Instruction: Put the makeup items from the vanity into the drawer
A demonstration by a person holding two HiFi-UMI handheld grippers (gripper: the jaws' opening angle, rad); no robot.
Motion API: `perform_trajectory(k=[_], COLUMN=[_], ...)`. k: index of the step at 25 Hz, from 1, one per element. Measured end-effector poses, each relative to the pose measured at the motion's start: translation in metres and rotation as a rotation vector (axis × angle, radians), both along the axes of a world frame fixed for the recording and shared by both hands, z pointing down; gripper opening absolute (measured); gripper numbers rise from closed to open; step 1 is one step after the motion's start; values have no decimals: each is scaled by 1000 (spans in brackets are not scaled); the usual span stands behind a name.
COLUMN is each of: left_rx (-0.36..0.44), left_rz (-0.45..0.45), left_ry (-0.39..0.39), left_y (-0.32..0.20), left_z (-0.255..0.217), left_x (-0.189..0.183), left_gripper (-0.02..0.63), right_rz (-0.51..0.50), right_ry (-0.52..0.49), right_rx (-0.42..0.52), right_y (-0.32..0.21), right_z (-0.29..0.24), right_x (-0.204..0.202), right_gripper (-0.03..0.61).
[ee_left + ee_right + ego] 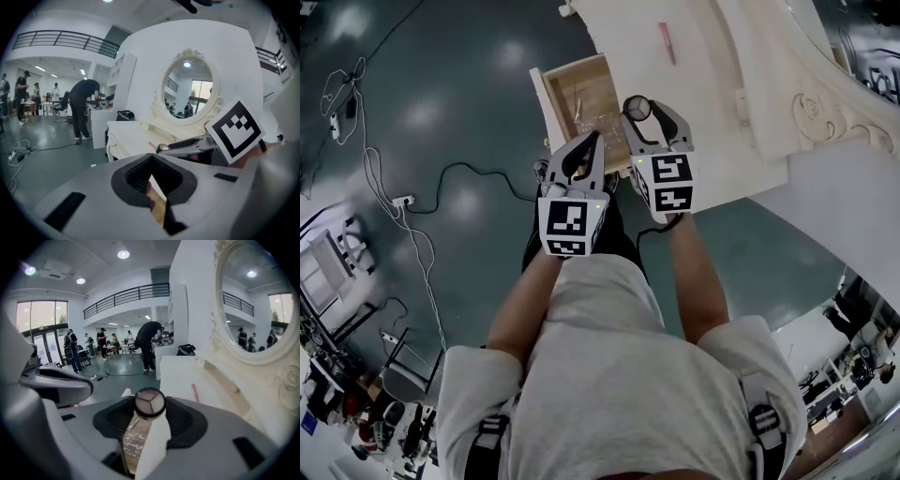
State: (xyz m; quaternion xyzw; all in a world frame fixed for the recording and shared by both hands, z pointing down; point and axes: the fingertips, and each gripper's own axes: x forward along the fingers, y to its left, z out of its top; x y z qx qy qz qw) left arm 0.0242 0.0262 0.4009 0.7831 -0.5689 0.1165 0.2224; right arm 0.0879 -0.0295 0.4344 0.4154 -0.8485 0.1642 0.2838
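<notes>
One white vanity [712,103] fills the head view's 1 o'clock, with one oval mirror [255,301] on it. Its single open drawer [586,84], at 12 o'clock from the left gripper [587,150], holds one slim stick [577,107] and a glittery patch I cannot identify. The left gripper's jaws are pressed together, empty. The right gripper [649,116] clamps one round compact [637,109] above the drawer's right wall. One pink stick [667,43] lies on the vanity top, at 12 o'clock from the compact.
</notes>
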Motion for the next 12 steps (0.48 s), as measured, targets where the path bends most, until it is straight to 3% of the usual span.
perform_trajectory(k=[12], left_rx=[-53], left_rz=[-120], left_ry=[25], left_y=[11], left_z=[21], left_x=[-52], left_gripper=[5], right_rz=[-107], right_ry=[0], right_rx=[-66], right_y=[26], right_z=[24], right_x=[-59], right_gripper=[222])
